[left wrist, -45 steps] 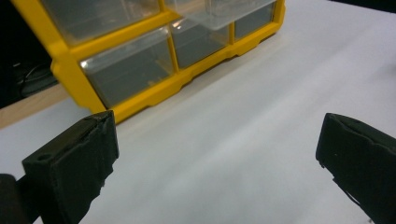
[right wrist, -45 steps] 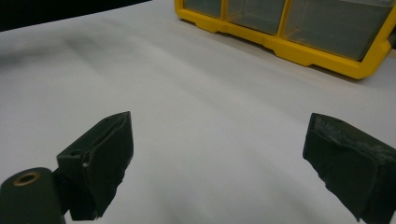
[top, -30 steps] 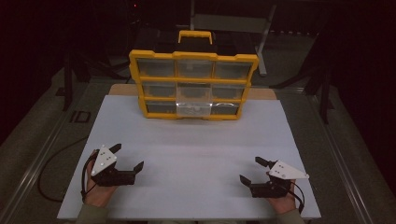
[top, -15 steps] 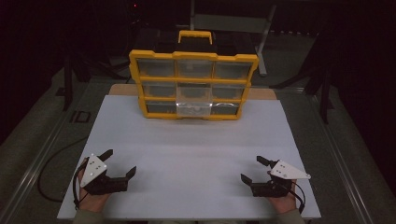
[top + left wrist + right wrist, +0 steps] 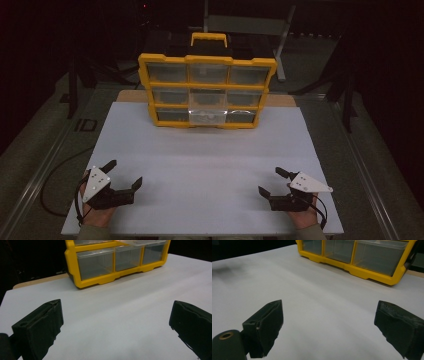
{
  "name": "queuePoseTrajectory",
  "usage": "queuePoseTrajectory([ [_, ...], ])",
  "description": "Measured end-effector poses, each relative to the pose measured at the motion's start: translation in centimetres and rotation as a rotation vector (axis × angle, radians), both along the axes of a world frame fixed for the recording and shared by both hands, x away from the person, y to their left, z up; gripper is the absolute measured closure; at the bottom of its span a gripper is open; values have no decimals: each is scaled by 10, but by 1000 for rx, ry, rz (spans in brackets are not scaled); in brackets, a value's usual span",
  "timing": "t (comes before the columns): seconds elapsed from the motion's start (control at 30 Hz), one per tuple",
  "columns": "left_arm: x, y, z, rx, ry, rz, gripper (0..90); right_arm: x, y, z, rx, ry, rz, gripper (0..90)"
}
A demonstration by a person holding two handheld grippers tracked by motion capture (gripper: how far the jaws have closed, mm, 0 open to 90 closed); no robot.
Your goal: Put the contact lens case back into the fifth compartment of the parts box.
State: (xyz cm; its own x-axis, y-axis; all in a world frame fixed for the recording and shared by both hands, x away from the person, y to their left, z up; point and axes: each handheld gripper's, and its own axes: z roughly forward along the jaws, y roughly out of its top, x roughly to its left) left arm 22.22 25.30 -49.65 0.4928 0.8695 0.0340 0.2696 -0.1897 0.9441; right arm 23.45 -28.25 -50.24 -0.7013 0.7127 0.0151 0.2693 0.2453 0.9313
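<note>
- The yellow plastic organizer (image 5: 207, 90), boxy with clear drawers and a black-and-yellow handle, stands at the bench's far edge, centred.
- The left gripper (image 5: 122, 176) rests near the near-left corner, matte black jaws spread, empty.
- The right gripper (image 5: 272, 181), near the near-right corner, is likewise spread.
- The left gripper view shows a bottom drawer (image 5: 95, 262) up close, seemingly empty.

Drawer cabinet (image 5: 207, 89) at table (image 5: 210, 155) far edge, left gripper (image 5: 122, 175) near-left, right gripper (image 5: 271, 182) near-right.
</note>
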Motion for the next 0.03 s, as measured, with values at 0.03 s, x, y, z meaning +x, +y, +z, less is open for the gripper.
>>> queuePoseTrajectory([
  [0.03,0,0,0,0,0,0,0,0,0,0,0,0,0,88],
])
